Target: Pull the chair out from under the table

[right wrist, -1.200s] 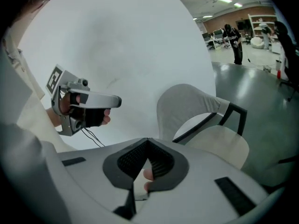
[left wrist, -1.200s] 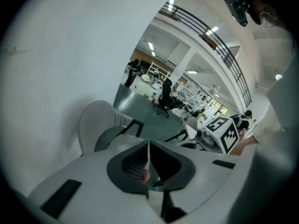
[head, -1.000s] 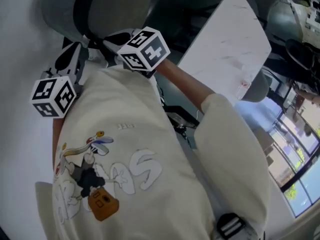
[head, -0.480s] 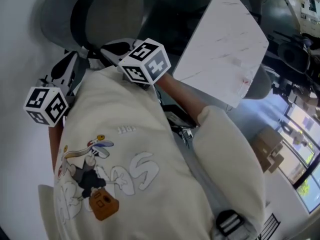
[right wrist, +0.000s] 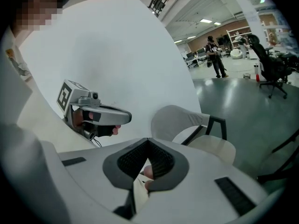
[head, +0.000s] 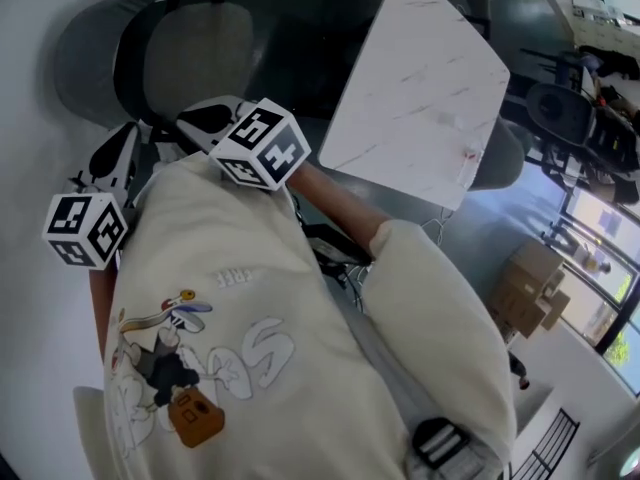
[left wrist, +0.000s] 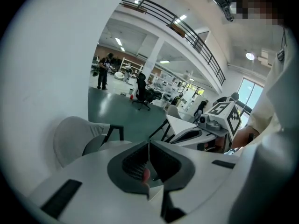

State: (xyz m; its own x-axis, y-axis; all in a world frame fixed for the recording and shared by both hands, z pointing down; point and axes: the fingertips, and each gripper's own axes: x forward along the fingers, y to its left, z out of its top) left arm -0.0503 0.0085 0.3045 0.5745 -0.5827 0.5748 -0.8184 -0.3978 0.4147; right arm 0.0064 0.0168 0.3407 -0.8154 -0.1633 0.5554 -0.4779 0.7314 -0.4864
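both my left tool (left wrist: 148, 146) and my right tool (right wrist: 148, 141) are fully closed, pads together, gripping nothing. they hang close to the chair (head: 190, 53). it stands clear of the worktop (head: 420, 88), its shell back toward the white wall (right wrist: 117, 45) and its seat facing the worktop.
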